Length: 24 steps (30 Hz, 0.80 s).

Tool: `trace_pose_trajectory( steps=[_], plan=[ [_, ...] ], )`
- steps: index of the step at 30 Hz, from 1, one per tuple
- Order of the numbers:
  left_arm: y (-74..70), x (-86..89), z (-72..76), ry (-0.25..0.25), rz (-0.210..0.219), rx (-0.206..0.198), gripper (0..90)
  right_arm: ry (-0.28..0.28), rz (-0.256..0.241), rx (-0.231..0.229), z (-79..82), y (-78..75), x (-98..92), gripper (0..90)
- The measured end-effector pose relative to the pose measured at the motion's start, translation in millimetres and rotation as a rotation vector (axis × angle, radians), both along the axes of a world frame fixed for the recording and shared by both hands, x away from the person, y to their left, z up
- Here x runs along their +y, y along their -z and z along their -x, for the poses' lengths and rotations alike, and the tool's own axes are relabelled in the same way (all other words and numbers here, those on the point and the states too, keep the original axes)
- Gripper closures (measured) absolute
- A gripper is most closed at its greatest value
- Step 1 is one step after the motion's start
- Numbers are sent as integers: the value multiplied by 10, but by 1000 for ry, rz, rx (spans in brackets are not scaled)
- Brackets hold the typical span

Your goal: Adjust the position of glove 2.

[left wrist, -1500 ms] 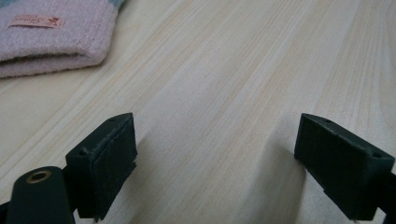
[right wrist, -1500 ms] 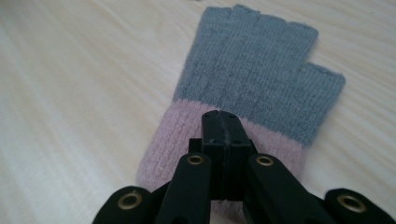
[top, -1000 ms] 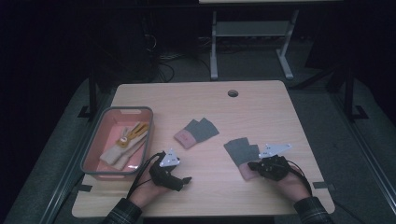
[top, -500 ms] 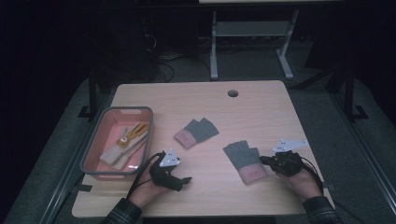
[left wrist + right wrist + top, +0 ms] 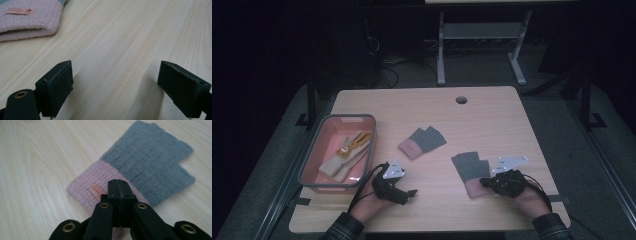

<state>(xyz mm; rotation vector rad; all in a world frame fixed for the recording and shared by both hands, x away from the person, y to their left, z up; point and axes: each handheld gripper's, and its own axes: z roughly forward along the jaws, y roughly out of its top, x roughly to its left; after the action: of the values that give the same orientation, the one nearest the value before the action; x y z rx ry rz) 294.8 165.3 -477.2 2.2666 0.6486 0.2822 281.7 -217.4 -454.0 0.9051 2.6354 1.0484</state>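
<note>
A grey fingerless glove with a pink cuff (image 5: 469,169) lies flat on the wooden table, right of the middle. My right gripper (image 5: 485,182) is shut, its tips at the right side of that cuff. In the right gripper view the closed jaws (image 5: 118,185) sit over the pink cuff (image 5: 87,187), and no fabric shows between them. A matching glove (image 5: 422,141) lies near the table's middle. My left gripper (image 5: 410,193) rests near the front edge, open (image 5: 115,85) over bare wood, with that glove's pink cuff (image 5: 27,20) ahead of it.
A grey-rimmed pink tray (image 5: 311,162) stands at the left with a beige and yellow glove (image 5: 346,152) inside. A cable hole (image 5: 461,100) sits near the table's far edge. Dark floor and a metal frame lie beyond.
My right gripper drew back to the right, uncovering the glove's pink cuff, then came back left to that cuff. The left gripper stayed put.
</note>
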Motion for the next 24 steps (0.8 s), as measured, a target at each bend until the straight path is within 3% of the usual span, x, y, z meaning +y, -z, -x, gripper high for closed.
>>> trace_pose_trajectory(
  steps=[7, 11, 14, 19, 20, 21, 22, 23, 24],
  plan=[
    [0, 0, 0, 0, 0, 0, 122, -46, 0, -10, 40, -9, 113, 900],
    [0, 0, 0, 0, 0, 0, 122, 1, -25, -30, -1, -56, 3, 900],
    [0, 1, -1, -1, 2, 2, 122, 67, -38, -50, -71, -50, -140, 850],
    [-1, 1, -2, -6, 0, 2, 122, 211, -62, -50, -210, 36, -410, 638],
    [-1, 1, -2, -6, 0, 2, 122, 211, -62, -50, -210, 36, -410, 638],
    [-1, 1, 1, -10, 0, 1, 122, 272, -67, -60, -250, 68, -507, 506],
    [-1, 1, 1, -10, 0, 1, 122, 272, -67, -60, -250, 68, -507, 506],
    [-1, 0, 3, -12, 1, 2, 122, 321, -66, -58, -292, 120, -570, 384],
    [-1, 0, 3, -12, 1, 2, 122, 321, -66, -58, -292, 120, -570, 384]
  ],
)
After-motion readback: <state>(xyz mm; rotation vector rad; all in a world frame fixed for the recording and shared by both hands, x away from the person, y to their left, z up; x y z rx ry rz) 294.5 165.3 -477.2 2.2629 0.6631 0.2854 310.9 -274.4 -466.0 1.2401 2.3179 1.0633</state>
